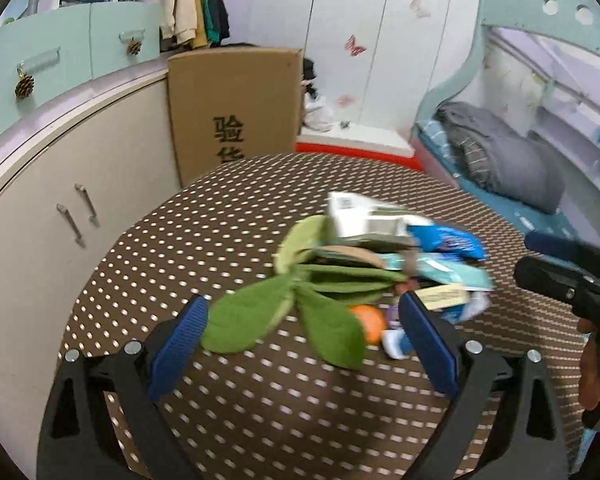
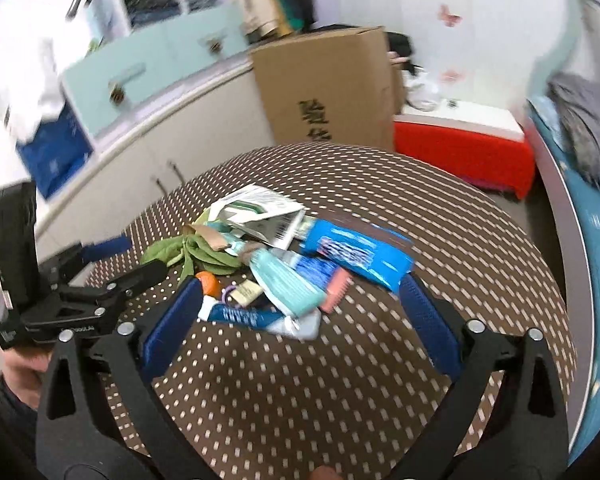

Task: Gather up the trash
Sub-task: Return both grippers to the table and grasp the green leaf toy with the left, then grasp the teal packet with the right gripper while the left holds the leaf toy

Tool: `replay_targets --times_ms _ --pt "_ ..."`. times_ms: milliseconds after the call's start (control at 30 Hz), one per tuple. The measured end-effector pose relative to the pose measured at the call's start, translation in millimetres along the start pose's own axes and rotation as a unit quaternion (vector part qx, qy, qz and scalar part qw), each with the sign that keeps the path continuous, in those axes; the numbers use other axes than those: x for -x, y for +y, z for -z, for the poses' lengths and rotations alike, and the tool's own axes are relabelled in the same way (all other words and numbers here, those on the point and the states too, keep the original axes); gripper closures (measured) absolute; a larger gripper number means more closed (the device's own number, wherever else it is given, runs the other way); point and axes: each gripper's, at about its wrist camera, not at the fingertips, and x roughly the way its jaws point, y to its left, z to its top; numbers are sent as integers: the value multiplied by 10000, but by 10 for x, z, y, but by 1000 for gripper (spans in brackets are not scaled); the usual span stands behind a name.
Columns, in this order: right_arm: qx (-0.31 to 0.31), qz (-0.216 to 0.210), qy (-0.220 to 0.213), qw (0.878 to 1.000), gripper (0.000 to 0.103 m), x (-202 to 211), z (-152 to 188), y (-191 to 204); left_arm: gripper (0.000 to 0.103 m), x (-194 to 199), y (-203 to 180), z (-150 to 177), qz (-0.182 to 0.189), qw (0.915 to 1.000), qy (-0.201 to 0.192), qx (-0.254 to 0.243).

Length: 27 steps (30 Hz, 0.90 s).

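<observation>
At frame centre, one heap of trash (image 2: 276, 256) was noted on one dotted table (image 2: 340, 380): three green leaves (image 1: 284, 316), one orange piece (image 1: 370, 322), two blue wrappers (image 2: 360, 252). Left gripper (image 1: 304, 328) and right gripper (image 2: 300, 300) were held open, nothing gripped.

**Around the dotted table**

The round table (image 1: 228, 216), under a brown cloth with pale dots, stands in the middle of a small room; just behind it leans a tall cardboard box (image 1: 236, 108) printed with dark characters; left of the table runs a cream cabinet (image 1: 80, 184) with metal handles, mint drawers (image 1: 60, 60) above it hung with pine cones; clothes (image 1: 192, 0) hang higher up behind the table; to its right lies a bed (image 1: 512, 184) with a folded grey blanket (image 1: 500, 156); a red box (image 2: 464, 152) sits beyond the table's far edge; butterfly stickers (image 1: 355, 45) dot the white wall.
</observation>
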Motion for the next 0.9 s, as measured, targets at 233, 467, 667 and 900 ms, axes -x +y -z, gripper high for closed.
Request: replay_targets --times_ms 233,467,667,900 --pt "810 -185 467 9955 51 -393 -99 241 9 -265 79 -107 -127 9994 244 -190" --pt "1503 -7 807 9853 69 -620 -119 401 57 -473 184 -126 443 9973 547 219" --pt "1874 288 785 9787 79 -694 -66 536 86 -514 172 -109 809 9945 594 299" --pt "1417 60 657 9877 81 -414 74 484 91 -319 145 -33 726 9966 301 261"
